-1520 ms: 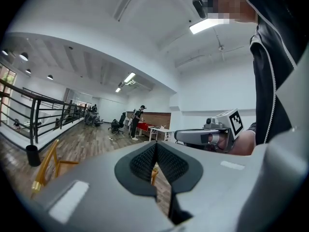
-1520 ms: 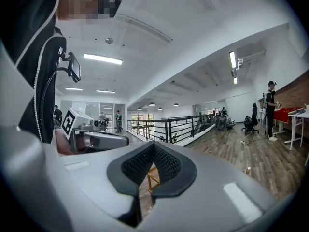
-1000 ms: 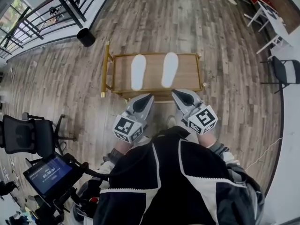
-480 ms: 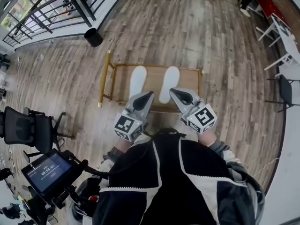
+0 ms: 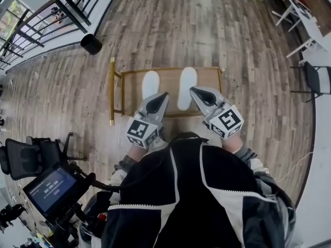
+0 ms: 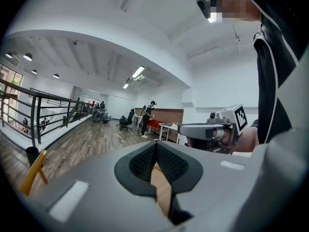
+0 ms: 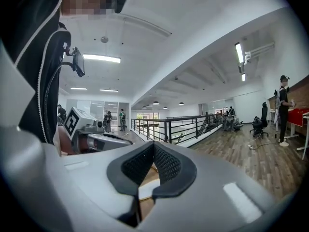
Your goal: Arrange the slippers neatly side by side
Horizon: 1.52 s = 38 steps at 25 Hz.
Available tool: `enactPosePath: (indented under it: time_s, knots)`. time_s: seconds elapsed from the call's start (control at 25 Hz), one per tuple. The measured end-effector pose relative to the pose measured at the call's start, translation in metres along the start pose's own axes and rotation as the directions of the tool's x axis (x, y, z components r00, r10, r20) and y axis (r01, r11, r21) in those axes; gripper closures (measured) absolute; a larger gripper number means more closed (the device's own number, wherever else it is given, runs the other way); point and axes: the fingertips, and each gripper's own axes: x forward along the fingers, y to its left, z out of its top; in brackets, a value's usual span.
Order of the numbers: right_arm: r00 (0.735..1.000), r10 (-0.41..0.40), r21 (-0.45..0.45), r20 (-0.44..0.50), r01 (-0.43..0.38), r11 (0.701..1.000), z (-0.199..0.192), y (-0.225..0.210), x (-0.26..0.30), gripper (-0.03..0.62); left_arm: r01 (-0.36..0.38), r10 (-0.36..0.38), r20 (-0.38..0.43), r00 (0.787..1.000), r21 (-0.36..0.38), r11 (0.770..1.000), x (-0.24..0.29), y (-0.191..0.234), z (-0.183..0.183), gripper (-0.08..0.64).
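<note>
Two white slippers lie side by side, toes away from me, on a low wooden table with a gold frame. The left slipper sits slightly nearer than the right slipper. My left gripper hovers shut and empty above the table's near edge, its tip by the left slipper's heel. My right gripper is also shut and empty, its tip beside the right slipper. The left gripper view shows closed jaws with the right gripper alongside. The right gripper view shows closed jaws with the left gripper alongside.
A black bin stands on the plank floor beyond the table's left corner. An office chair and a screen on a stand are at my left. White desks and a chair stand at the right; a railing runs far left.
The head view has swung a little, so the table sits differently in the picture. Both grippers stay shut above the table's near edge. The slippers lie as before.
</note>
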Motion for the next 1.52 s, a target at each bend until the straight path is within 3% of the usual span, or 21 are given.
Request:
enactPosePath:
  time_s: [0.2,0.32,0.4,0.6,0.76,0.84,1.12,1.24,1.28,1.36,1.52]
  knots:
    - [1.0,-0.024,0.012,-0.017,0.024,1.0,-0.005,-0.006,0.017,0.588,-0.058,0.057,-0.125,0.991,-0.01,0.998,0.006,0.048,-0.041,0.538]
    - [0.999,-0.046,0.012,-0.019,0.046,0.999,-0.005,0.0,0.007,0.588,-0.142,0.128,-0.247,0.96,-0.04,0.989,0.002,0.078,-0.084,0.475]
    - [0.998,-0.055,0.007,-0.027,0.055,0.998,-0.006,0.005,0.003,0.588,-0.201,0.18,-0.346,0.921,-0.026,0.979,0.002,0.102,-0.117,0.447]
    - [0.994,-0.091,0.013,-0.056,0.092,0.996,-0.018,-0.018,0.001,0.588,-0.314,0.24,-0.558,0.795,-0.041,0.948,0.025,0.159,-0.201,0.362]
    - [0.987,-0.135,0.01,-0.086,0.137,0.991,-0.017,-0.013,-0.019,0.588,-0.33,0.269,-0.67,0.692,0.038,0.943,0.019,0.176,-0.246,0.348]
    - [0.982,-0.155,0.001,-0.103,0.156,0.988,-0.015,-0.006,-0.03,0.588,-0.324,0.28,-0.704,0.653,0.074,0.943,0.013,0.181,-0.254,0.355]
    - [0.965,-0.22,0.007,-0.143,0.223,0.975,-0.03,-0.023,-0.06,0.588,-0.365,0.238,-0.757,0.609,-0.001,0.931,0.039,0.199,-0.293,0.362]
    - [0.959,-0.242,0.005,-0.15,0.245,0.969,-0.031,-0.015,-0.068,0.588,-0.362,0.239,-0.755,0.611,0.002,0.932,0.04,0.203,-0.295,0.369]
    - [0.958,-0.246,0.005,-0.146,0.249,0.968,-0.03,-0.013,-0.07,0.588,-0.368,0.245,-0.754,0.61,0.004,0.93,0.039,0.205,-0.294,0.388]
    - [0.955,-0.258,0.004,-0.149,0.261,0.965,-0.03,-0.01,-0.074,0.588,-0.384,0.254,-0.755,0.604,0.004,0.923,0.037,0.207,-0.293,0.534]
    - [0.95,-0.27,0.0,-0.159,0.274,0.962,-0.031,-0.012,-0.077,0.588,-0.393,0.255,-0.75,0.61,-0.008,0.919,0.039,0.207,-0.291,0.533]
